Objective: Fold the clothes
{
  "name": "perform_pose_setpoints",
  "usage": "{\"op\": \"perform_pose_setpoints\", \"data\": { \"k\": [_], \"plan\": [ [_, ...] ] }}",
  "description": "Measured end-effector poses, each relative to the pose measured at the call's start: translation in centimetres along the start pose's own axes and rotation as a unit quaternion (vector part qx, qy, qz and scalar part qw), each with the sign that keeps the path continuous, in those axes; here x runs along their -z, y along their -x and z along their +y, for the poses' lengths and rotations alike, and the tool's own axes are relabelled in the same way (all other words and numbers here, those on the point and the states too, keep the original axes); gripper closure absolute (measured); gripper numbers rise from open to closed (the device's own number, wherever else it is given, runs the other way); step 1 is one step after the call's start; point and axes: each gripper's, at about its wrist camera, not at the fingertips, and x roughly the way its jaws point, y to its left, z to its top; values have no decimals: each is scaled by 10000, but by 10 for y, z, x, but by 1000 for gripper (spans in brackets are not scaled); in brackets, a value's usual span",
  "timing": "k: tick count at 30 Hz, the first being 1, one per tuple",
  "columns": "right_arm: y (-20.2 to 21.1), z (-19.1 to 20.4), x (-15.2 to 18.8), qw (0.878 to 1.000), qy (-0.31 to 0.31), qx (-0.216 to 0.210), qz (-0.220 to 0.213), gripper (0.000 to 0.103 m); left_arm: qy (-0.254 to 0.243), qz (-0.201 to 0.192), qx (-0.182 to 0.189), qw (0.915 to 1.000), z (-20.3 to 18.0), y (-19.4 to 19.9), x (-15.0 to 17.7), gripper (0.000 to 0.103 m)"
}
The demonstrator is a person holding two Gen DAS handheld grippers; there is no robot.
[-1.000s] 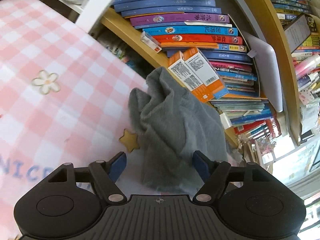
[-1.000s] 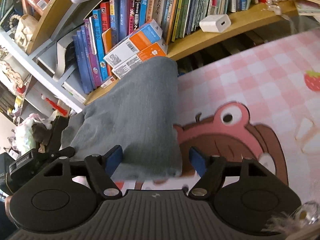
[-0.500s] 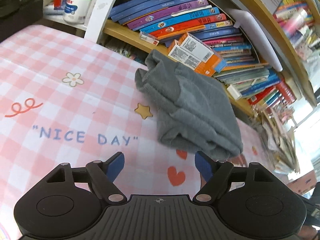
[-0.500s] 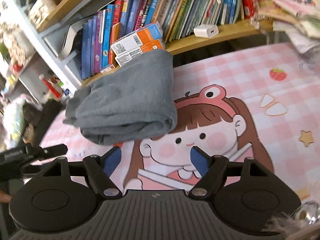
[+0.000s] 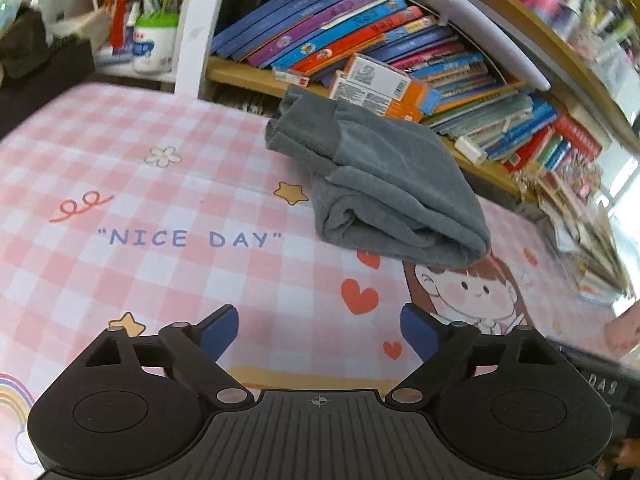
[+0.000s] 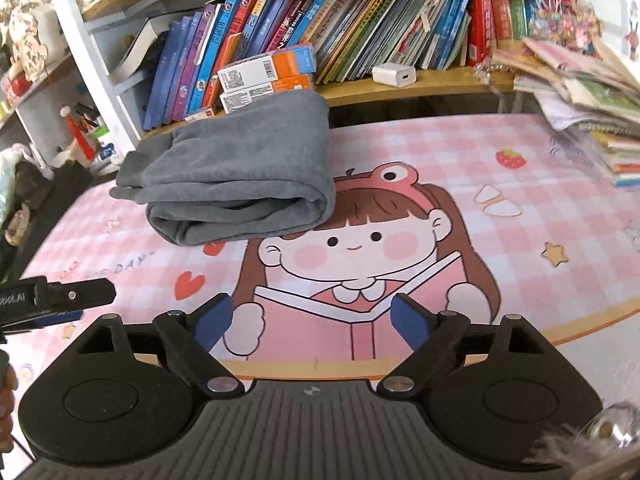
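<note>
A grey folded garment (image 5: 384, 184) (image 6: 240, 176) lies as a thick bundle at the far edge of the pink checked table mat (image 5: 160, 208) (image 6: 440, 152), its back end against the bookshelf. My left gripper (image 5: 320, 332) hangs well back from it over the mat, jaws opening, nothing between the blue pads. My right gripper (image 6: 312, 320) is likewise drawn back over the cartoon girl print, jaws opening and empty. The left gripper's finger (image 6: 68, 300) shows at the left edge of the right wrist view.
A wooden shelf (image 6: 400, 92) packed with books (image 6: 360, 32) runs behind the table, with orange boxes (image 6: 268, 76) touching the garment and a white charger (image 6: 394, 74). A stack of papers and books (image 6: 592, 112) sits at the right. Pen pots (image 5: 152, 40) stand at the far left.
Both grippers pulled back from the garment and let it go; their jaws widened. The grey bundle now rests alone on the mat, seen from farther away.
</note>
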Motion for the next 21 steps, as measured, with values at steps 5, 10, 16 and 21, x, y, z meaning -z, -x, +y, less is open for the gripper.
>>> {"op": "perform_pose_setpoints", "data": {
  "k": [5,10,16,21],
  "plan": [
    [7,8,3,9986,347,323,-227,7,-195,-209,-57,9996,-7,9,0,7],
    [10,15,5,9973,551,441,-194,4,-214,-395,-323,9985,-5,15,1,4],
    [15,20,8,9968,646,418,-198,1,-214,-365,-514,9978,-3,19,2,2],
    [18,22,8,9965,688,422,-226,1,-276,-401,-505,9975,-4,23,3,1]
  ]
}}
